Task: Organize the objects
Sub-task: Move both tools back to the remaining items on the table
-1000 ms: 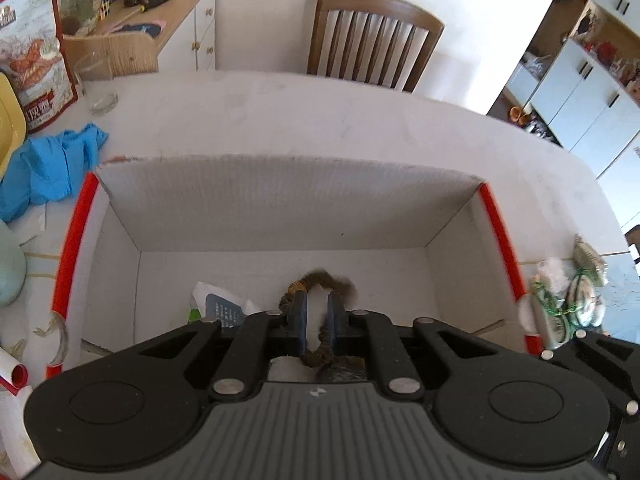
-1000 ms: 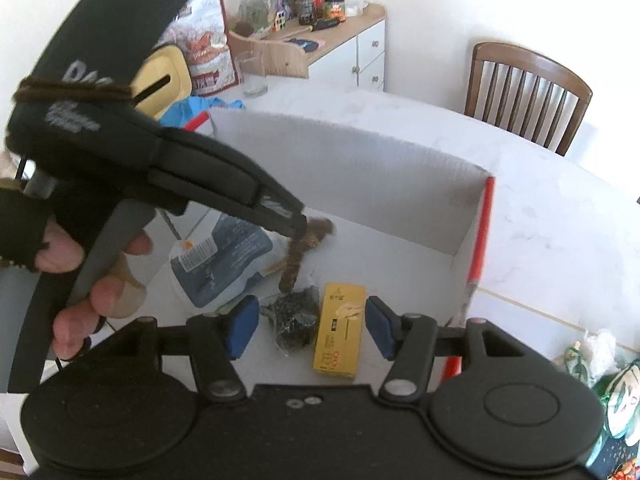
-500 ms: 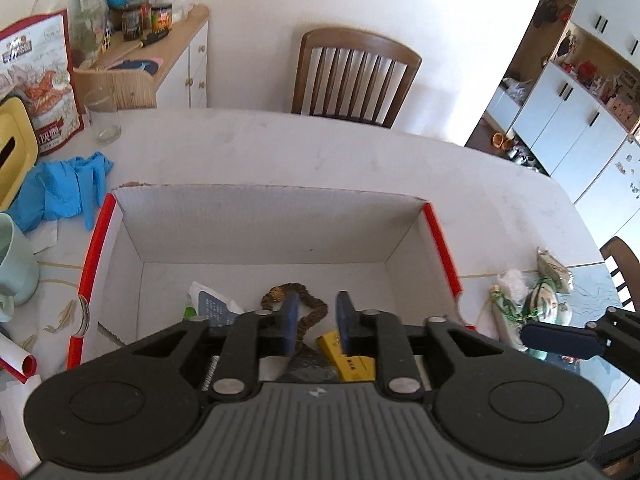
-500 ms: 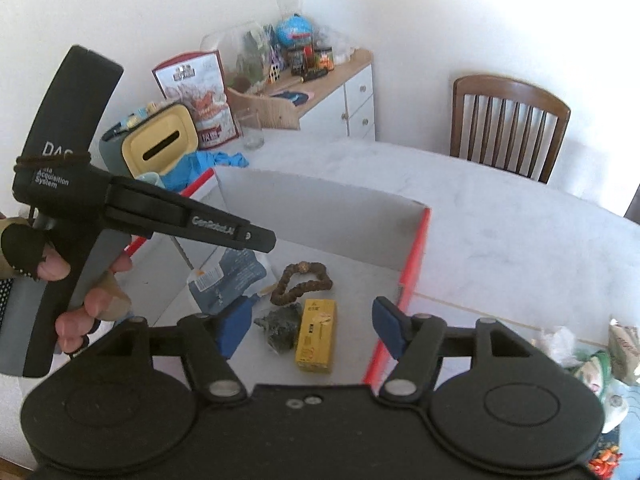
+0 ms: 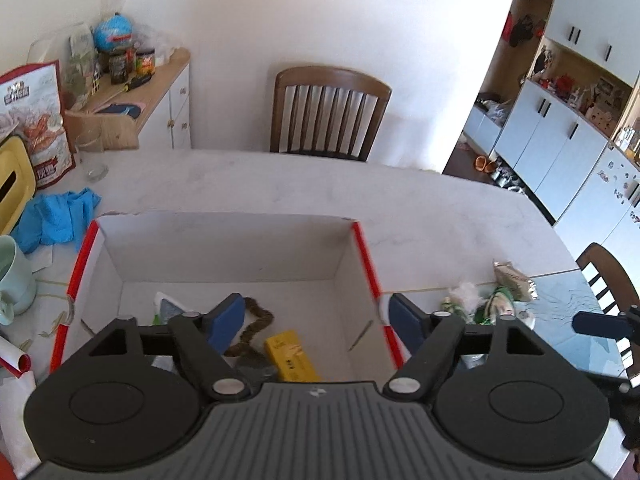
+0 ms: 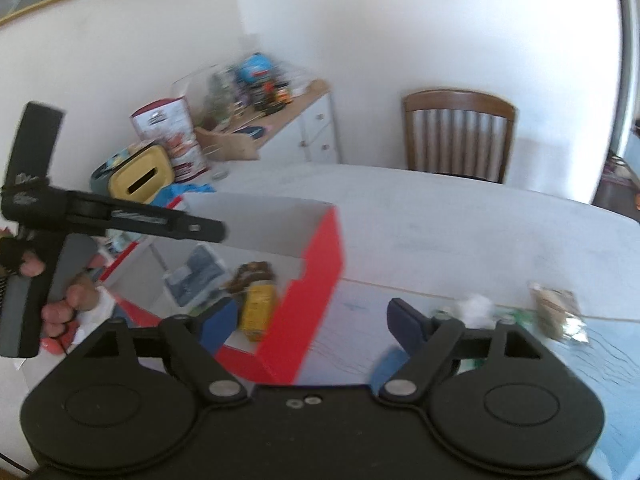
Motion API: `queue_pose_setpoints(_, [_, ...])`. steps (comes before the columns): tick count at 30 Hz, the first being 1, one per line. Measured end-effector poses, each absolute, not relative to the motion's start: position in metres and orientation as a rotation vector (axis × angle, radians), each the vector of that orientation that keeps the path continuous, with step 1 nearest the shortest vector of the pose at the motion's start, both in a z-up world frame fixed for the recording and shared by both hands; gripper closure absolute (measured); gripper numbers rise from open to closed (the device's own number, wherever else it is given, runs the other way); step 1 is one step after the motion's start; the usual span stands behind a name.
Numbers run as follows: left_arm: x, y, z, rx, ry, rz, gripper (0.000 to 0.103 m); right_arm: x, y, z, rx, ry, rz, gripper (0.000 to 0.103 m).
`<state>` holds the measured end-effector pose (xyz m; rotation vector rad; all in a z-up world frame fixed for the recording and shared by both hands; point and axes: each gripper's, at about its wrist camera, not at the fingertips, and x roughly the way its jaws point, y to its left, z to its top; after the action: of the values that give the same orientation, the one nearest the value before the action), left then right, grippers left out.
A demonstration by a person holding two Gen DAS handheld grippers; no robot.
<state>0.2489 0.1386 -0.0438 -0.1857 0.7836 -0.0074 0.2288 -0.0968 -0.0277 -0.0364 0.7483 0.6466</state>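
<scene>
On a pale table (image 5: 400,200) sits an open cardboard box (image 5: 224,248) with white inner walls and red edges. Its near end is hidden in the left wrist view behind the left gripper (image 5: 316,318), whose blue-padded fingers have just been opening and now stand wide apart with nothing between them. Lying loose on the box floor are a brown bead bracelet (image 5: 256,326), a yellow packet (image 5: 290,354) and a blue-grey pouch (image 5: 166,308), the pouch mostly covered by the gripper's body. The right wrist view is blurred, so small things are hard to make out; it shows the right gripper (image 6: 308,322) outside the box's red corner, its fingers also just opened wide and empty. Beside the box to the right lies a heap of small wrapped items (image 5: 492,304), too cluttered to identify. A blue cloth (image 5: 56,216) and a pale green mug (image 5: 12,276), cut off at the edge, lie to the left.
</scene>
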Motion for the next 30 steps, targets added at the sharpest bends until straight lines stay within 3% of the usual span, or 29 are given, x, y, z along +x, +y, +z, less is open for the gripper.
queue_pose_setpoints(12, [0.235,0.072,-0.042,-0.128,0.751,-0.034,0.015,0.225,-0.196,-0.047,-0.035,0.746,0.485,0.007])
queue_pose_setpoints(20, [0.23,0.019,-0.057,-0.108,0.74,-0.119,0.001,0.233,-0.236,-0.064,-0.055,0.754,0.423,0.006])
queue_pose_setpoints(30, [0.225,-0.041,-0.099,-0.07,0.758,-0.168,0.0,0.252,-0.266,-0.105,-0.119,0.784,0.409,0.006])
